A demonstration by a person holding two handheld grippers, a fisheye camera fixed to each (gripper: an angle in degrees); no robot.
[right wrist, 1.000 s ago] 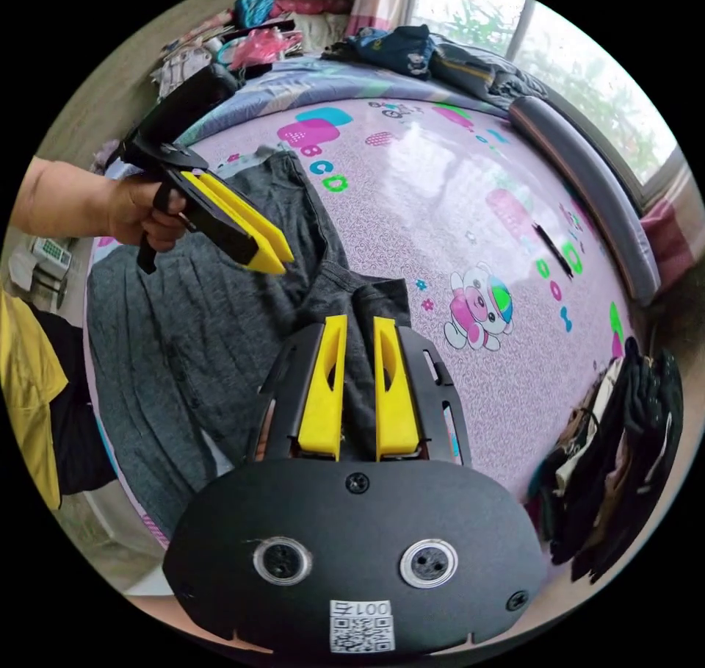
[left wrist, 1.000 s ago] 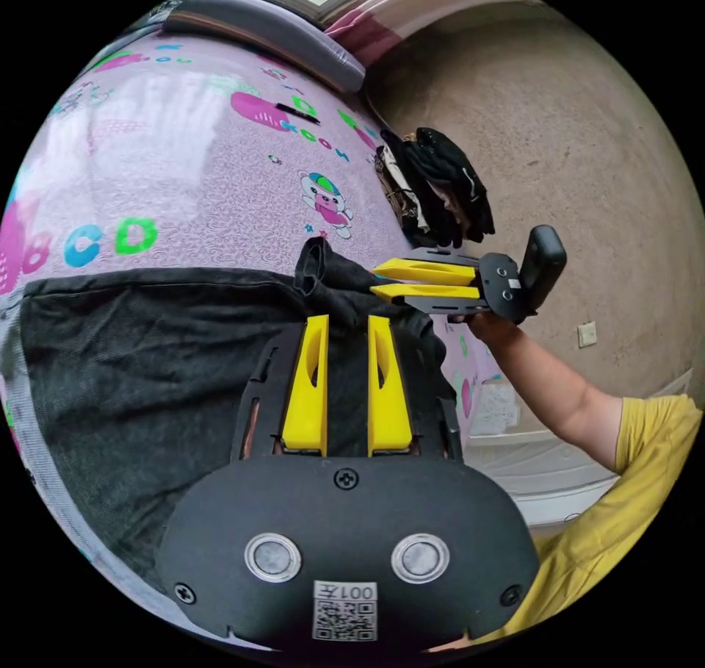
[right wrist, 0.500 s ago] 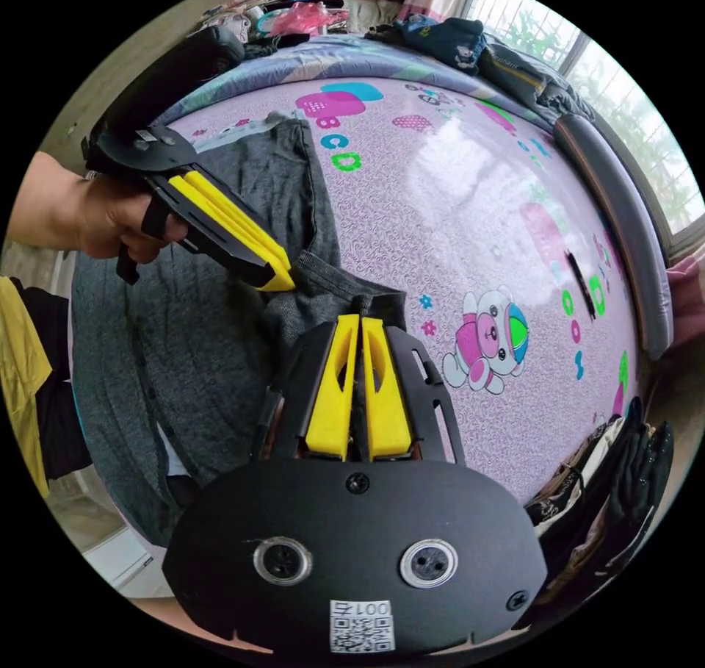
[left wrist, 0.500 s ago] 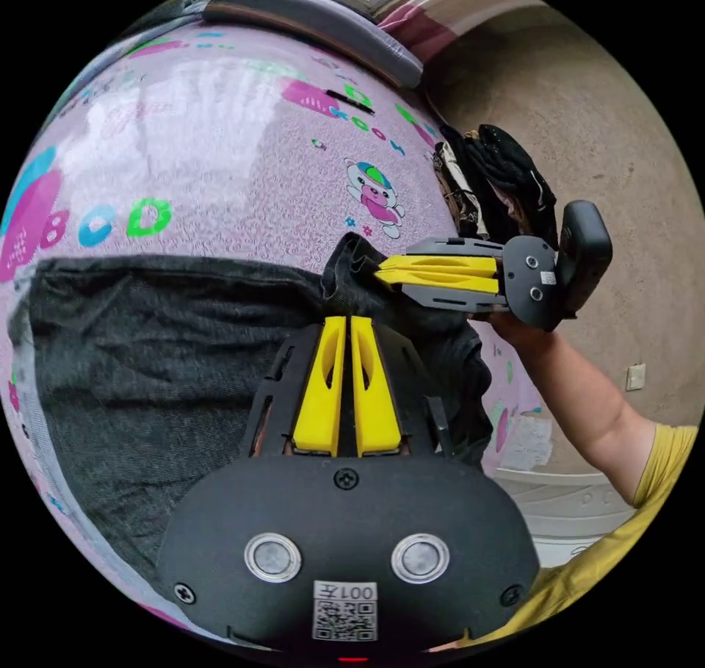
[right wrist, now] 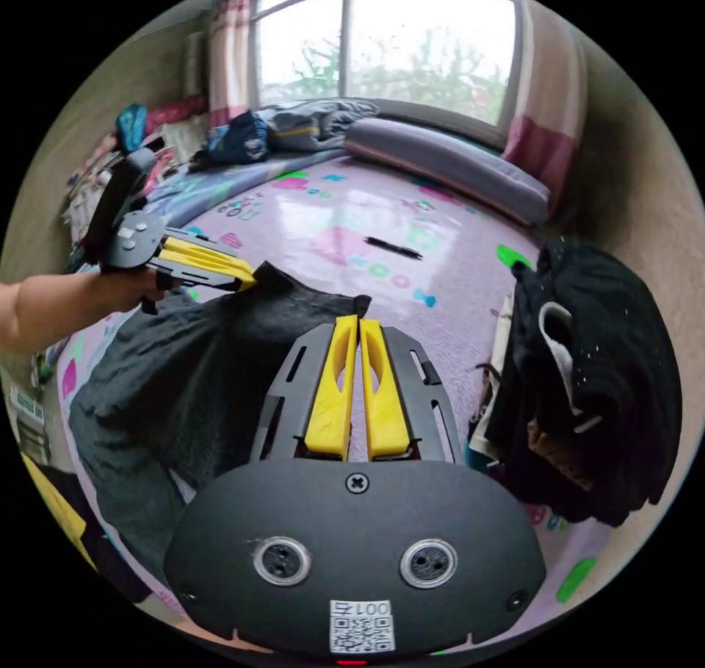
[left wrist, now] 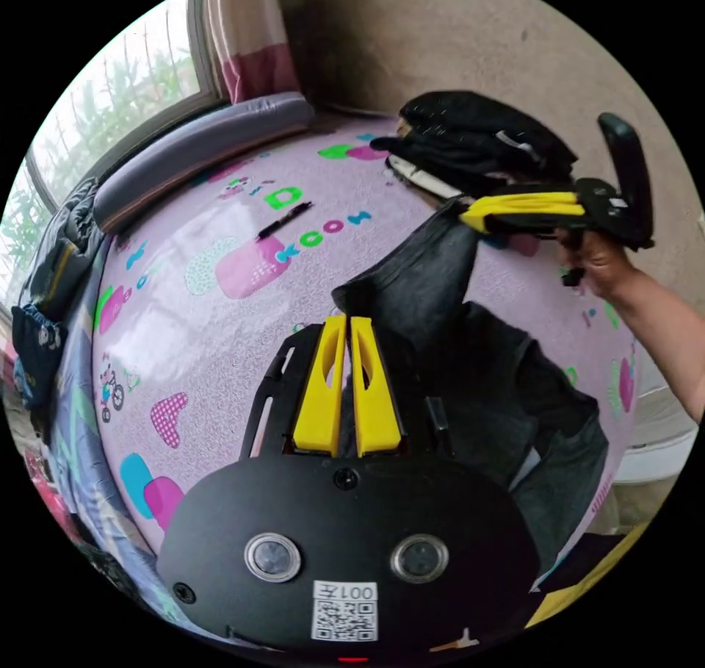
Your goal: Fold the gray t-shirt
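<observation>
Since half a second ago both claws have lifted the gray t-shirt (right wrist: 183, 374) edge off the pink mat (right wrist: 440, 271), so the fold is starting. Shirt hangs below and between the claws, its lower part on the mat. Left gripper (left wrist: 349, 324) and right gripper (right wrist: 358, 322): jaws pressed together, each pinching a corner (black clothes pile (right wrist: 595, 396) beside the right claw).

- Mat (left wrist: 220, 345), pink, printed: green letter "D" (left wrist: 283, 198), left gripper view.
- Same mat: teal-and-green row of letters (left wrist: 323, 233), reading unclear.
- Right gripper view: mat letters (right wrist: 389, 275) blurred, unreadable.
- Hand-held gripper (left wrist: 349, 324) body: white sticker (left wrist: 345, 611) with a printed code and characters.
</observation>
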